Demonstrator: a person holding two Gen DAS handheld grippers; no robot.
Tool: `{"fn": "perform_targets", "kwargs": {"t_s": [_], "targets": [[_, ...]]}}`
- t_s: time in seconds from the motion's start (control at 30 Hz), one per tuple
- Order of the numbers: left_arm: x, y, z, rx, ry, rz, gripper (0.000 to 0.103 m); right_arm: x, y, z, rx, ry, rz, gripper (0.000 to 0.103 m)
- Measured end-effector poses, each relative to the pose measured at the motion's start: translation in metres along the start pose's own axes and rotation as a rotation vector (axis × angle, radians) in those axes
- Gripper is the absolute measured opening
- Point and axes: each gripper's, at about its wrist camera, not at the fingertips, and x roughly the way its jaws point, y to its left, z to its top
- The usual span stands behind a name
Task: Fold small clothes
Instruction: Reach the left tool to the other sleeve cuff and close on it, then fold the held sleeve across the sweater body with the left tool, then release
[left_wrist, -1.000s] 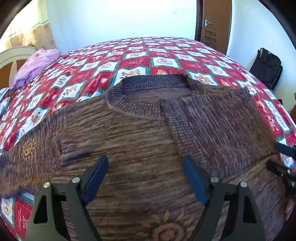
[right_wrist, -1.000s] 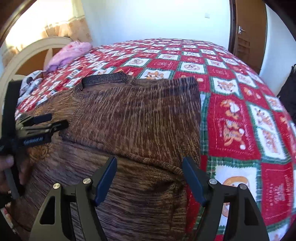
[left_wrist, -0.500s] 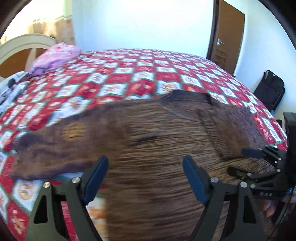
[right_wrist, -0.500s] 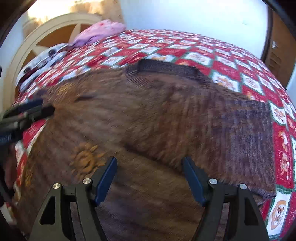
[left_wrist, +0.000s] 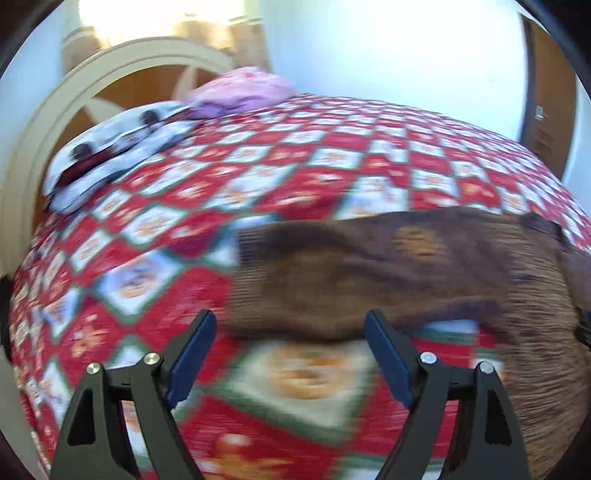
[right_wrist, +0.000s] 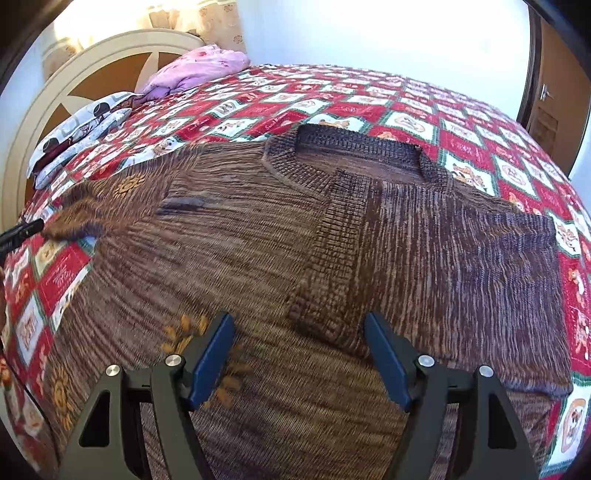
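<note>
A brown knitted sweater (right_wrist: 280, 251) with orange sun motifs lies flat on the bed, its right side folded over the body (right_wrist: 443, 254). Its left sleeve (left_wrist: 354, 280) stretches out to the left, blurred in the left wrist view. My left gripper (left_wrist: 290, 354) is open and empty, low over the quilt just in front of the sleeve's cuff end; its tip also shows at the left edge of the right wrist view (right_wrist: 22, 230) beside the cuff. My right gripper (right_wrist: 299, 358) is open and empty above the sweater's lower body.
The bed carries a red, white and green patchwork quilt (right_wrist: 369, 96). A pink garment (right_wrist: 199, 70) and a patterned pillow (right_wrist: 81, 129) lie by the cream headboard (right_wrist: 74, 74). A wooden door (right_wrist: 550, 107) stands at the right.
My left gripper has swung left from over the sweater's body to the left sleeve's cuff. My right gripper has shifted left, from the right edge to over the sweater's middle. Both stay open.
</note>
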Motion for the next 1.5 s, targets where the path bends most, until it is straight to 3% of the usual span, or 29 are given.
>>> {"fn": "perform_targets", "kwargs": {"t_s": [0.13, 0.3, 0.53, 0.67, 0.93, 0.97, 1.0, 1.1, 1.33, 1.5], "targets": [[0.014, 0.033, -0.002, -0.060, 0.025, 0.056, 0.085, -0.004, 0.002, -0.004, 0.009, -0.001, 0.014, 0.074], [0.029, 0.043, 0.003, -0.118, 0.030, 0.025, 0.085, -0.013, 0.015, -0.015, -0.018, 0.003, 0.059, 0.074], [0.050, 0.035, 0.011, -0.140, 0.080, -0.015, 0.077, -0.015, 0.025, -0.026, -0.059, -0.042, 0.026, 0.074], [0.057, 0.031, 0.011, -0.130, 0.118, -0.043, 0.058, -0.015, 0.025, -0.026, -0.062, -0.049, 0.024, 0.074], [0.061, 0.018, 0.013, -0.074, 0.152, -0.075, 0.051, -0.015, 0.027, -0.028, -0.062, -0.053, 0.019, 0.075], [0.060, 0.018, 0.014, -0.077, 0.157, -0.092, 0.042, -0.015, 0.027, -0.028, -0.062, -0.054, 0.020, 0.075], [0.059, 0.019, 0.015, -0.081, 0.158, -0.113, 0.026, -0.015, 0.027, -0.028, -0.062, -0.054, 0.020, 0.075], [0.054, 0.018, 0.016, -0.085, 0.138, -0.150, 0.015, -0.015, 0.027, -0.028, -0.062, -0.054, 0.020, 0.075], [0.022, 0.023, 0.034, -0.156, 0.016, -0.233, 0.015, -0.015, 0.025, -0.027, -0.058, -0.054, 0.024, 0.076], [-0.010, 0.000, 0.058, -0.115, -0.059, -0.293, 0.015, -0.028, 0.015, -0.024, -0.009, -0.062, 0.053, 0.076]]}}
